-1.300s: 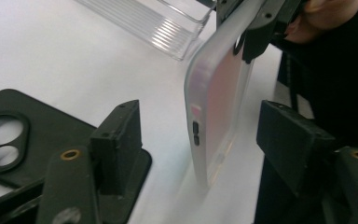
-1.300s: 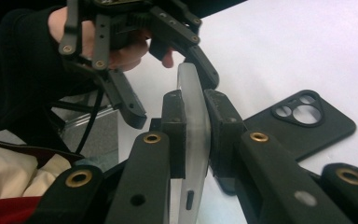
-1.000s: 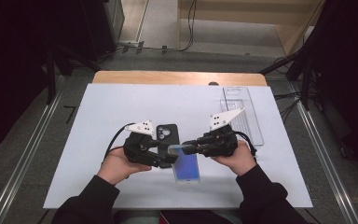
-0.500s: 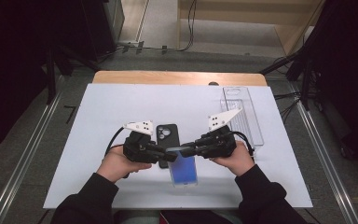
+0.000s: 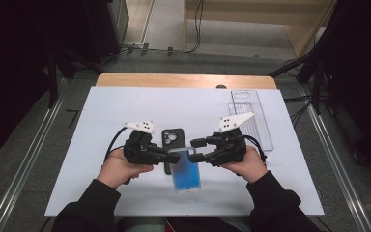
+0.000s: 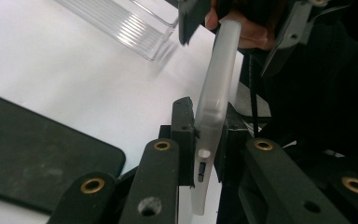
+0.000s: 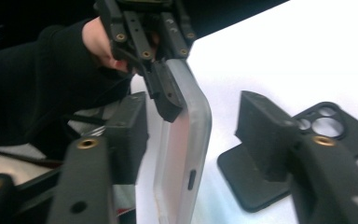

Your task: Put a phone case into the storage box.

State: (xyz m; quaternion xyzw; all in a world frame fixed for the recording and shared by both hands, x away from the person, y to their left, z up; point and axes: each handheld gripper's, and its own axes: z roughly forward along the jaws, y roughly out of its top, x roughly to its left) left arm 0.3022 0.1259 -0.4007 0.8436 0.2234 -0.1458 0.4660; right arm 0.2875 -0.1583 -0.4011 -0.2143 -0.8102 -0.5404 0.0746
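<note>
High view: black case [image 5: 173, 137] lies behind frosted phone [image 5: 186, 170], which is clamped by left tool [image 5: 174, 157]; right tool [image 5: 196, 150] has just opened around it.

Black sleeves, black left gripper [image 5: 176, 157] and right gripper [image 5: 196, 150], brass screws, grey plates

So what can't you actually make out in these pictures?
- Phone, left gripper view: its face is edge-on, its bottom cut off by the frame.
- Black case, high view: near end hidden behind the left tool.
- Clear tray, left gripper view: cropped by the top edge.
</note>
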